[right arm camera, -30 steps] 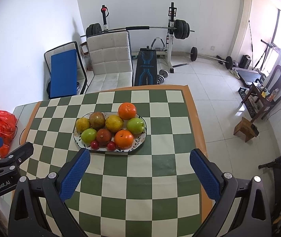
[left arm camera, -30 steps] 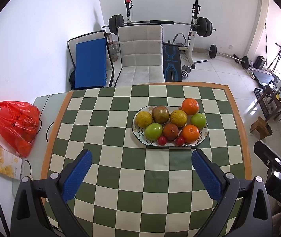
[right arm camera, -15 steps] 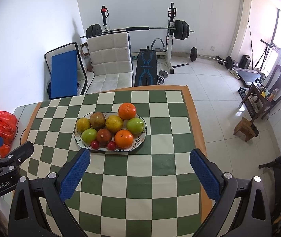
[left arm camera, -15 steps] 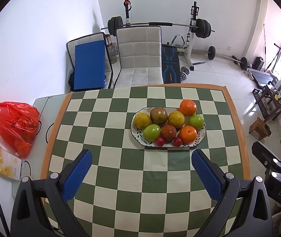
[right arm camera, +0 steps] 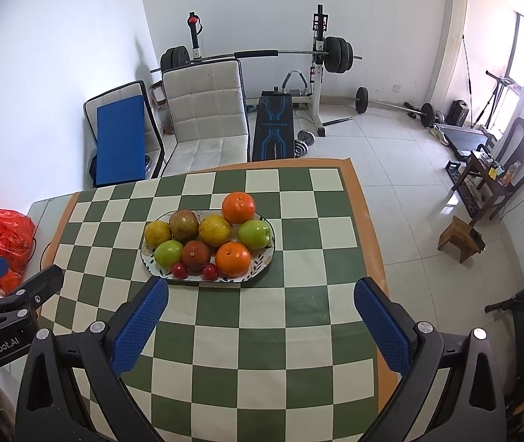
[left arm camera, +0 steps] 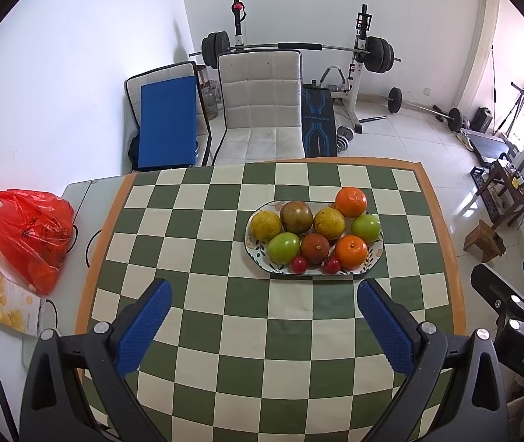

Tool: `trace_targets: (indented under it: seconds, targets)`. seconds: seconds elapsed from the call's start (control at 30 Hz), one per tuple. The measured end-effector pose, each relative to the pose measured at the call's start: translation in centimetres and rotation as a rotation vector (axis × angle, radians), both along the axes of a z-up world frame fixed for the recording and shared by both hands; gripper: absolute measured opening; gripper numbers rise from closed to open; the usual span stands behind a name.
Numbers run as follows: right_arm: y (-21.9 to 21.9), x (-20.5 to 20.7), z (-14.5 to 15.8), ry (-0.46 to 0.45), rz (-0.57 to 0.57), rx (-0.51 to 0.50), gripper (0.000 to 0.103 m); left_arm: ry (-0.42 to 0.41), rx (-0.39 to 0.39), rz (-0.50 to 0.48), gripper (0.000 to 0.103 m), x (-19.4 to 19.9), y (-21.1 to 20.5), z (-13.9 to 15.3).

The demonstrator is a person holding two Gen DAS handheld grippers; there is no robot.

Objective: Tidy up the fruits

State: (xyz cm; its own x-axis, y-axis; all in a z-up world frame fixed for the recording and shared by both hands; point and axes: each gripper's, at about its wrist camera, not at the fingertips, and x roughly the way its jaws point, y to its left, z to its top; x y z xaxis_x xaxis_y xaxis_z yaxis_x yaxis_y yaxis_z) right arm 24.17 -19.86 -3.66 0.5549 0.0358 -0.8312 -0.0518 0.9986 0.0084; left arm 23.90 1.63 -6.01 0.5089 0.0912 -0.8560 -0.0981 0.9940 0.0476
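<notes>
An oval patterned plate rests on the green-and-cream checked tablecloth, filled with fruit: two oranges, two green apples, yellowish citrus, brownish fruit and two small red fruits. My left gripper hovers open above the near half of the table, nothing between its blue pads. Just as open and holding nothing, my right gripper hangs short of the plate. The other gripper's body shows at each view's edge.
A red plastic bag and a snack box lie left of the cloth. Beyond the table stand a white chair, a blue-padded panel and a barbell rack. A wooden stool sits on the floor at right.
Both views shifted only slightly; in the left wrist view the plate slid a little left and up. Both grippers stay open and nothing on the plate moved.
</notes>
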Motion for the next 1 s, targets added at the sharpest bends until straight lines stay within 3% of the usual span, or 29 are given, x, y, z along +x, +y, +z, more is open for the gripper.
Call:
trace_targets:
  seconds: [1.0]
  targets:
    - [0.7,0.6,1.4,0.003,0.007,-0.003,0.103,-0.026,-0.006,-0.004,0.103,0.8,-0.8,1.2]
